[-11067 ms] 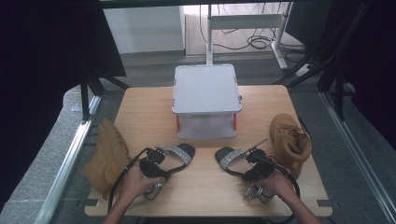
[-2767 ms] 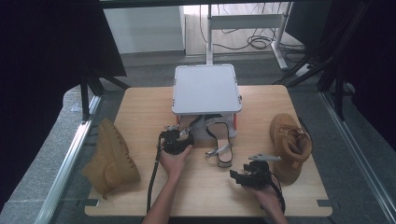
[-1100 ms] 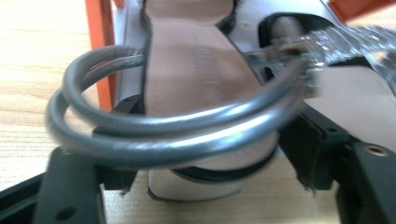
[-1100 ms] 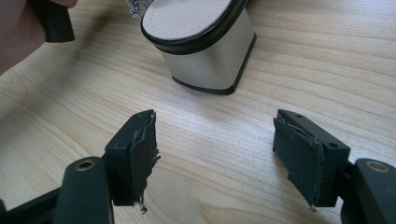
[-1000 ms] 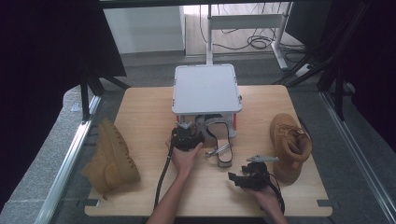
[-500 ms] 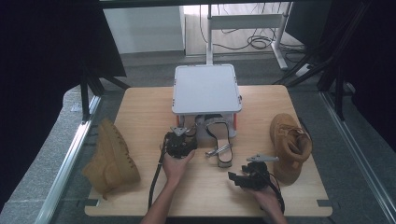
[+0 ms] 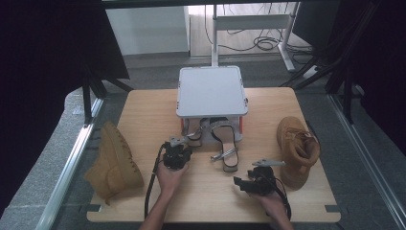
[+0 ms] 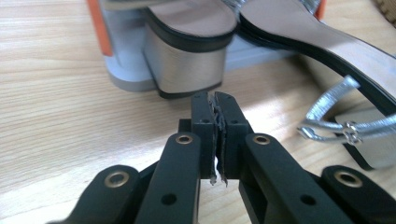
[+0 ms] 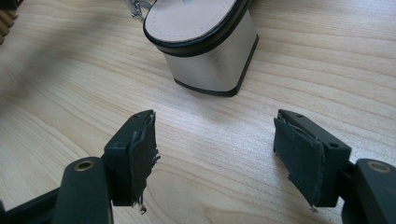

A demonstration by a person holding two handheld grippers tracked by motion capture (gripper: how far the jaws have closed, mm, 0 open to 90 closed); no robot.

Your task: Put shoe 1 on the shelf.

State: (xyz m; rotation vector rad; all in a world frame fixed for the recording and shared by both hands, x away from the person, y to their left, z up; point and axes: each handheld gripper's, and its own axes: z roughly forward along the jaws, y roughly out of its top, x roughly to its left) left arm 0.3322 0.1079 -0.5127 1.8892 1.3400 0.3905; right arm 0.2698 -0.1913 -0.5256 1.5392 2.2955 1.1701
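Jaws first: my left gripper [image 8: 216, 105] has just been closing and its pads are now pressed together on nothing, tips pointing at a block heel. My right gripper [image 9: 215, 158] is spread wide over bare wood, with nothing between the pads. From above I see the left gripper [image 7: 178, 143] near the table's middle and the right gripper [image 7: 239, 181] nearer the front edge.

Next out, the sandals. The right-hand sandal [image 7: 225, 146] lies on the table [image 7: 143, 110] with its heel toward me: pale insole, black edging, brushed silver block heel, and a silver strap with a buckle flopped to one side. The left-hand sandal [image 8: 191, 51] looks the same, and its heel sits just beyond my shut tips.

Beyond them, both sandals run in under the grey storage box [image 7: 211, 91], whose lid has orange clips.
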